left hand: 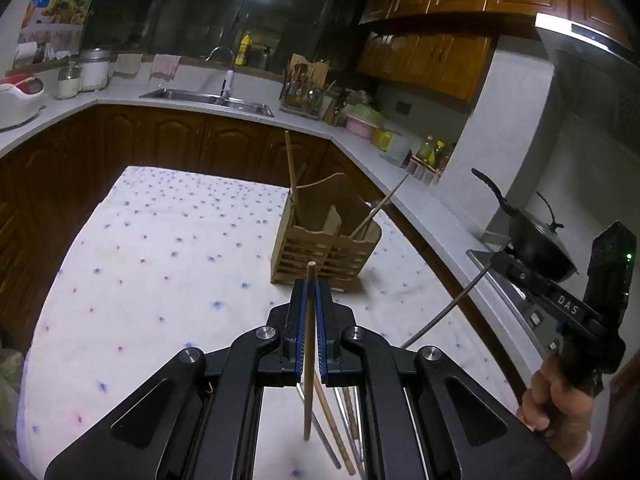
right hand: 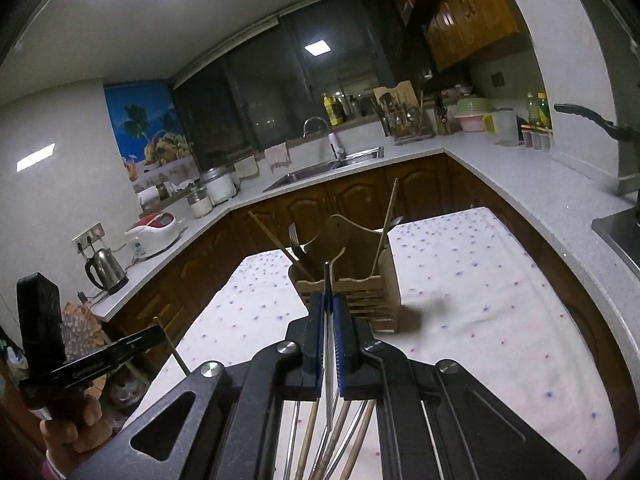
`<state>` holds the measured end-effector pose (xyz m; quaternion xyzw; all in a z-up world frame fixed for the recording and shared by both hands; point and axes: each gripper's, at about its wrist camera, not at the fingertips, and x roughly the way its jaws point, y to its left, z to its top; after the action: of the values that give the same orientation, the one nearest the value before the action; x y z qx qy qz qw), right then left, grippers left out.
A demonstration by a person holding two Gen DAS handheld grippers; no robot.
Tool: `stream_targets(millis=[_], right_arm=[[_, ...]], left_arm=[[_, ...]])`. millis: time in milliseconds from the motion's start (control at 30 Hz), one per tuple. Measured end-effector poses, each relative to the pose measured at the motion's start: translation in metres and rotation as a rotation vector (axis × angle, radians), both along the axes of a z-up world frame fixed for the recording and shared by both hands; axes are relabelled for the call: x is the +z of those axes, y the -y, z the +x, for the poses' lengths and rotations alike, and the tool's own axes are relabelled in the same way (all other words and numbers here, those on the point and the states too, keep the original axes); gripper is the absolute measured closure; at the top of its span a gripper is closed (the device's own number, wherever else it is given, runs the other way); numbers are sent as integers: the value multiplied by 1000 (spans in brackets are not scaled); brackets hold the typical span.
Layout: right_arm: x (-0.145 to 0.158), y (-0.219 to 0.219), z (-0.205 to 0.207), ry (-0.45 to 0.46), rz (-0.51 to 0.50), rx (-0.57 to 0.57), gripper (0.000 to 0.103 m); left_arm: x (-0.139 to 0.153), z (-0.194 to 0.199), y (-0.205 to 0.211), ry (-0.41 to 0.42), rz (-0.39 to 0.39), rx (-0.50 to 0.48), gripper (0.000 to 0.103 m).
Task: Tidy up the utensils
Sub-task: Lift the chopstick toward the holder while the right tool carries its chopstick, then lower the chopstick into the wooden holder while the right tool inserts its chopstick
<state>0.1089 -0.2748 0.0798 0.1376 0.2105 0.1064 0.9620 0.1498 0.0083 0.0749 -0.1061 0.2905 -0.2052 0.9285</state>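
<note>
A wooden utensil holder [left hand: 326, 242] stands on the flowered tablecloth [left hand: 160, 264]; it also shows in the right wrist view [right hand: 362, 288]. It holds chopsticks [left hand: 291, 170] and a fork [right hand: 295, 240]. My left gripper [left hand: 311, 290] is shut on a wooden chopstick [left hand: 309, 360], held upright just before the holder. My right gripper [right hand: 329, 304] is shut on a thin metal utensil [right hand: 328, 344], also just before the holder. Several loose chopsticks and metal utensils [right hand: 320, 440] lie on the cloth under the grippers.
Kitchen counters run around the table, with a sink [left hand: 208, 98], a rice cooker [left hand: 20, 96], a kettle [right hand: 106, 270] and a black wok [left hand: 536, 240] on the stove at the right. A second utensil rack [left hand: 304, 92] stands on the far counter.
</note>
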Motion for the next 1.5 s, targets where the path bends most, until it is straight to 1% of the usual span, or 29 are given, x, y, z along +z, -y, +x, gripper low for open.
stream_targets(millis=[200,533,700,833,1100,1267,1367,1500], right_arm=[[3,4,5,11,6,-4,99],[18,12,11,46,14,-18,99],[26,17,16,66,17,-31,99],[36,22,25,90,23,-45,99],[63,30,57,149,29,-76,99],[80,32,87,183,21,-94,99],[84,33,106,188,11,-106,99],[78,34,126,177,8,-113,99]], left_arm=[[9,5,3,24,3,-2,100],[30,18,7,72,-6,-8,100],[45,27,11,103,-8,-4,100],[61,36,15,145,-8,3,100],[103,70,29,244,-8,23,100],[116,100,37,283,-2,44,100],[115,121,41,285,3,65,100],[100,146,45,265,-1,93,100]])
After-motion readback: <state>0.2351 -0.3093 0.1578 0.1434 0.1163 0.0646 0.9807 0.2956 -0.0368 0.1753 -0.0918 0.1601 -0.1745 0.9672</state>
